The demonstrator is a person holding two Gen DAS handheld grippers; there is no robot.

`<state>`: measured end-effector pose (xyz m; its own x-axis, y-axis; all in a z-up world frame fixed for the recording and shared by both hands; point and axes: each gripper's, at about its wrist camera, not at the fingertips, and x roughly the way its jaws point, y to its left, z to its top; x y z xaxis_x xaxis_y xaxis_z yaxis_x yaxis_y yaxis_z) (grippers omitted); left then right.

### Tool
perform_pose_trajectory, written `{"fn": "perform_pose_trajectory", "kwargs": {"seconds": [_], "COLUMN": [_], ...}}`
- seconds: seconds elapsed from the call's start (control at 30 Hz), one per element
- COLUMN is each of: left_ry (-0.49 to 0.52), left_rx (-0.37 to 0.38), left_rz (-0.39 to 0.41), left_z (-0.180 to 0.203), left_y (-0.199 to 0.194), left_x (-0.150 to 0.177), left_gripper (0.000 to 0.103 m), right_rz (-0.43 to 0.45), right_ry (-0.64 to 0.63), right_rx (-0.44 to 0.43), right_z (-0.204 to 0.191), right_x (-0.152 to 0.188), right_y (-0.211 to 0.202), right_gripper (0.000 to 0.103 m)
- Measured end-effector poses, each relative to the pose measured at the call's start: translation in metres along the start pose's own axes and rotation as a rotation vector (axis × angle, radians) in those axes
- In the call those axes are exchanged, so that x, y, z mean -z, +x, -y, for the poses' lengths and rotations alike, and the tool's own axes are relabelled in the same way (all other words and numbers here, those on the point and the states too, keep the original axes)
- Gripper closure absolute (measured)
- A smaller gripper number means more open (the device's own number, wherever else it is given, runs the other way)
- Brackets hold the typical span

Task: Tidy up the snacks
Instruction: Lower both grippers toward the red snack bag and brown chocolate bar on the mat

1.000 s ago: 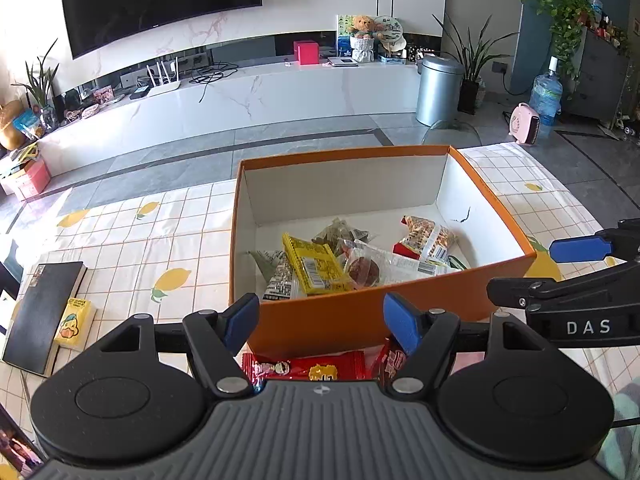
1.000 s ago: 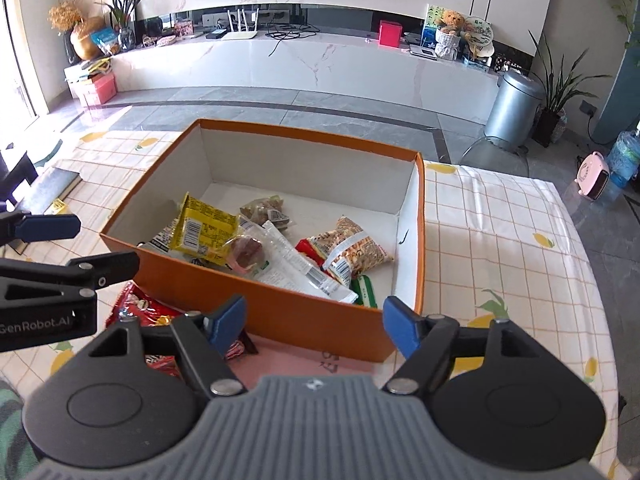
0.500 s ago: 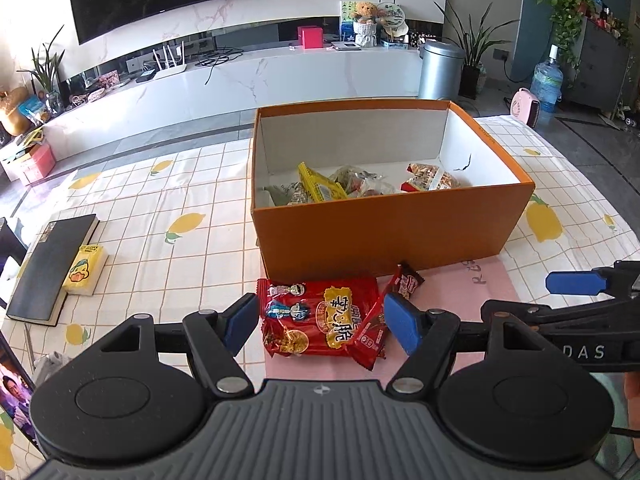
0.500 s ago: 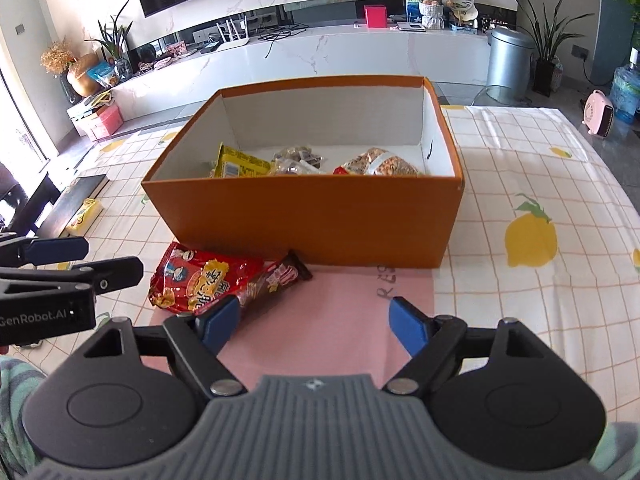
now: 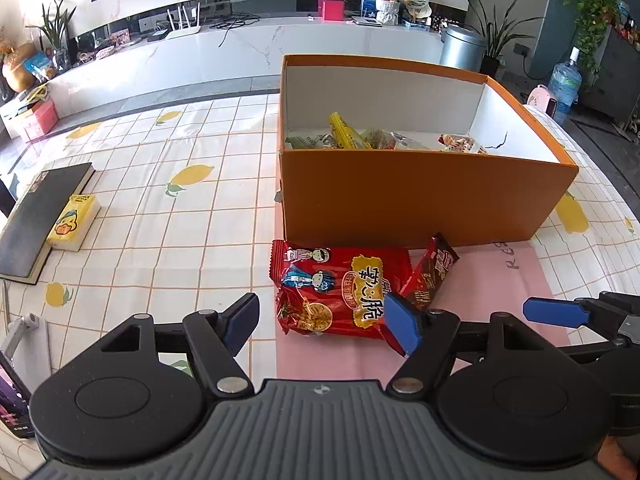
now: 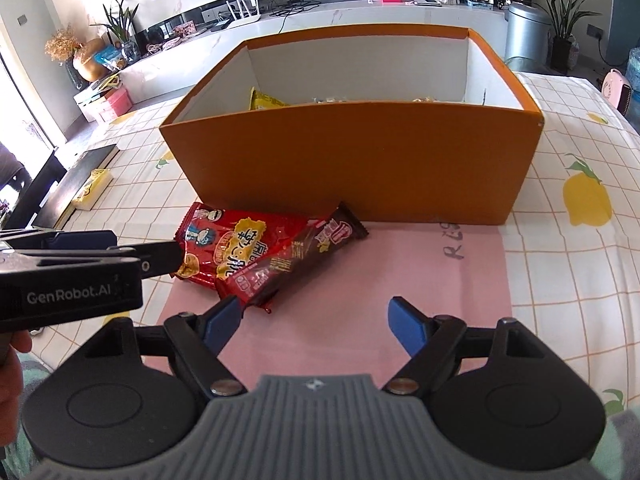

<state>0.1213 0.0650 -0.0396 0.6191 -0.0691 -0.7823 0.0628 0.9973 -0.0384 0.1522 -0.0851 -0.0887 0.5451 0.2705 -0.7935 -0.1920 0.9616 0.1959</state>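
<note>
An orange box (image 5: 420,196) with white inner walls holds several snack packets. In front of it a red snack bag (image 5: 340,292) and a dark red bar (image 5: 430,276) lie partly on a pink mat (image 5: 500,280). My left gripper (image 5: 322,326) is open just before the red bag, its right fingertip over the bag's edge. My right gripper (image 6: 314,322) is open and empty above the mat (image 6: 400,272), with its left fingertip beside the end of the bar (image 6: 296,260). The red bag (image 6: 232,248) and box (image 6: 352,164) show there too. The left gripper (image 6: 152,256) reaches in from the left.
A black book (image 5: 36,216) with a yellow card pack (image 5: 74,222) on it lies at the table's left. The tablecloth (image 5: 180,200) is checked with lemon prints. A phone (image 5: 12,396) stands at the near left edge.
Both grippers have pulled back and dropped lower, from looking down into the box to sitting low before its front wall. The red bag and bar now lie in full view.
</note>
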Motion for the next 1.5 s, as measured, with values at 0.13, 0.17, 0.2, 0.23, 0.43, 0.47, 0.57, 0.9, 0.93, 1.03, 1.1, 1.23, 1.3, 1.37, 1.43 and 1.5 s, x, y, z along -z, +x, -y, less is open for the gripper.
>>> {"fn": "perform_pose_trajectory", "kwargs": {"seconds": [0.13, 0.17, 0.2, 0.23, 0.43, 0.47, 0.57, 0.9, 0.93, 1.03, 1.1, 1.23, 1.3, 1.37, 1.43, 1.5], "left_ry": [-0.052, -0.058, -0.067, -0.08, -0.157, -0.155, -0.157, -0.239, -0.242, -0.231, -0.21, -0.18, -0.174, -0.158, -0.15, -0.148], "left_rx": [0.011, 0.011, 0.013, 0.017, 0.044, 0.035, 0.033, 0.105, 0.116, 0.152, 0.151, 0.175, 0.189, 0.216, 0.26, 0.311], "left_rz": [-0.01, -0.013, -0.015, -0.018, -0.046, -0.05, -0.054, -0.083, -0.085, -0.09, -0.097, -0.124, -0.145, -0.165, -0.194, -0.221], "left_z": [-0.013, -0.016, -0.019, -0.022, -0.042, -0.043, -0.046, -0.053, -0.052, -0.048, -0.044, -0.034, -0.028, -0.02, -0.011, -0.003], "left_y": [0.007, 0.009, 0.01, 0.012, 0.023, 0.025, 0.029, 0.053, 0.054, 0.053, 0.052, 0.049, 0.047, 0.046, 0.045, 0.046], "left_x": [-0.003, -0.003, -0.003, -0.004, -0.003, -0.002, -0.001, 0.0, 0.001, 0.004, 0.005, 0.008, 0.011, 0.014, 0.019, 0.023], "left_gripper": [0.02, 0.02, 0.02, 0.02, 0.021, 0.021, 0.021, 0.03, 0.034, 0.054, 0.063, 0.075, 0.076, 0.077, 0.077, 0.077], "right_rz": [-0.01, -0.014, -0.019, -0.021, -0.037, -0.04, -0.044, -0.077, -0.085, -0.113, -0.12, -0.127, -0.132, -0.138, -0.144, -0.149], "right_ry": [-0.007, -0.007, -0.008, -0.009, -0.022, -0.022, -0.025, 0.033, 0.029, 0.024, 0.015, 0.004, -0.004, -0.008, -0.012, -0.012], "right_rx": [-0.003, -0.004, -0.005, -0.005, 0.003, 0.006, 0.006, 0.006, 0.01, 0.023, 0.04, 0.064, 0.087, 0.104, 0.119, 0.125], "right_z": [-0.006, -0.007, -0.009, -0.01, -0.014, -0.014, -0.014, -0.004, -0.004, -0.002, 0.001, 0.01, 0.015, 0.02, 0.025, 0.031], "right_x": [-0.007, -0.008, -0.01, -0.011, -0.017, -0.018, -0.021, -0.031, -0.03, -0.026, -0.022, -0.016, -0.013, -0.011, -0.008, -0.006], "right_y": [0.013, 0.016, 0.019, 0.022, 0.038, 0.04, 0.046, 0.064, 0.066, 0.068, 0.067, 0.058, 0.054, 0.05, 0.045, 0.04], "right_gripper": [0.025, 0.025, 0.025, 0.025, 0.031, 0.031, 0.031, 0.043, 0.047, 0.063, 0.072, 0.074, 0.074, 0.074, 0.074, 0.074]}}
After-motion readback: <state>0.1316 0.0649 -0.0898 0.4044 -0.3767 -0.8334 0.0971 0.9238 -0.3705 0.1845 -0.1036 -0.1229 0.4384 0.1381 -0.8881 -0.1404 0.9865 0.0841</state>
